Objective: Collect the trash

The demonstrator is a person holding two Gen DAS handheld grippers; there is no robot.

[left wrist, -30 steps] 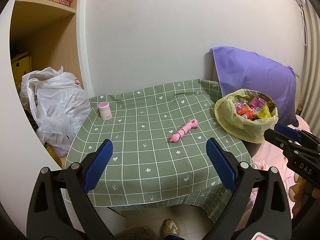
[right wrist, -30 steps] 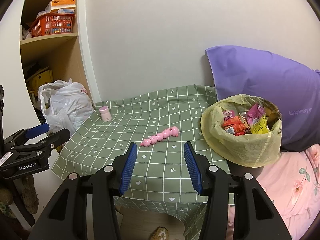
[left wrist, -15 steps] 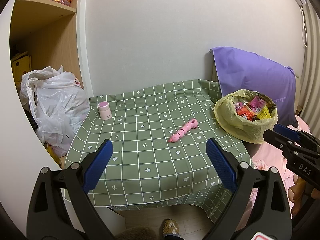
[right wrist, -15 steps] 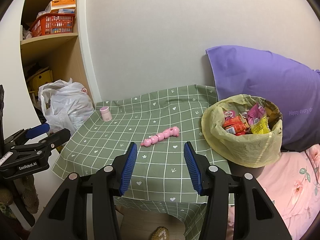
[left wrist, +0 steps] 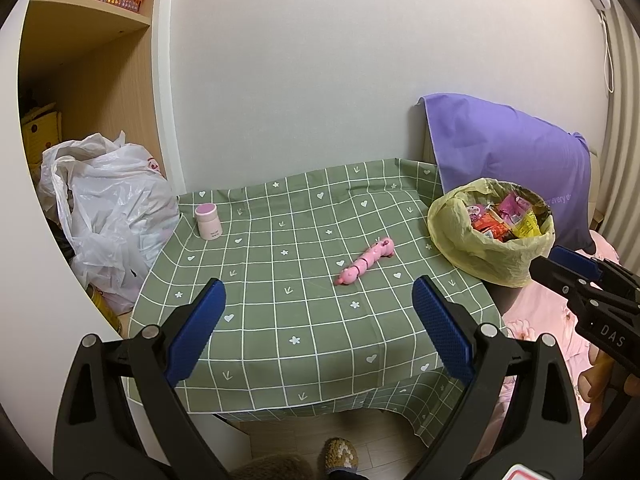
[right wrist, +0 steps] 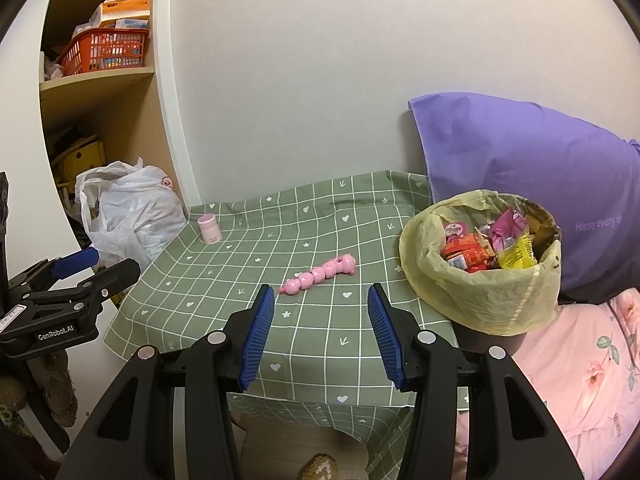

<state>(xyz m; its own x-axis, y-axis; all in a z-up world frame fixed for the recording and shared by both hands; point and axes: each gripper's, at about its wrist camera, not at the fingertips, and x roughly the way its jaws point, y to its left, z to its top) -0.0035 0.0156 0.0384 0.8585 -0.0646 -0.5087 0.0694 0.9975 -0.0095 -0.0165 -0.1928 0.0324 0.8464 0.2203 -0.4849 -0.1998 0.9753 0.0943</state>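
Left wrist view: my left hand-held gripper (left wrist: 318, 320) hangs with jaws spread wide and nothing between them, above the near edge of the desk (left wrist: 256, 344). My right hand-held gripper (right wrist: 320, 328) is likewise open and empty. Beyond them, a pink segmented toy (left wrist: 366, 261) lies mid-desk; a small pink jar (left wrist: 208, 221) stands at the far left corner. The yellow-lined trash bin (right wrist: 480, 296), full of wrappers, sits just beside the desk's right edge.

left claw (left wrist: 318, 320) open, empty | pink toy (left wrist: 366, 261) on tablecloth (left wrist: 280, 320)
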